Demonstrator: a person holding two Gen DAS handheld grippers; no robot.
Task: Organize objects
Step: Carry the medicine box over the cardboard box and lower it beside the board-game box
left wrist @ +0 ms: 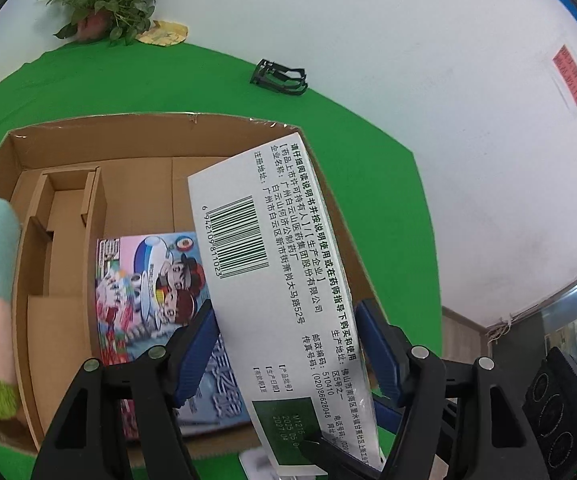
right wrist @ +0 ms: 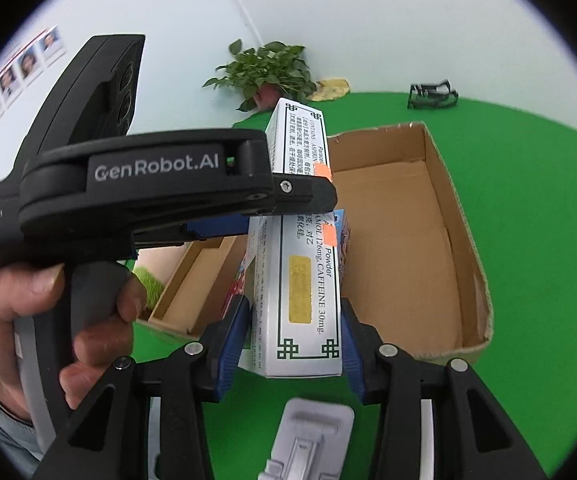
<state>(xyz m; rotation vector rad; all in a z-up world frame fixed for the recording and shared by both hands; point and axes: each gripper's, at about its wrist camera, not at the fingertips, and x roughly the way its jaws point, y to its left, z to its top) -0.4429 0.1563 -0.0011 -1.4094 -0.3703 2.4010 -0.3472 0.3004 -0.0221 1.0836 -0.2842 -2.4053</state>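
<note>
While I hold both grippers over the carton [left wrist: 136, 136], each clamps the same white box [left wrist: 284, 280]: my left gripper [left wrist: 288, 344] grips its middle, my right gripper [right wrist: 294, 340] its near end. The box hangs tilted above a colourful pack [left wrist: 144, 280] lying inside the carton on the green cloth [right wrist: 528, 200].

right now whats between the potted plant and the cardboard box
Only bare green cloth lies between the potted plant and the cardboard box, per the left wrist view.
</note>
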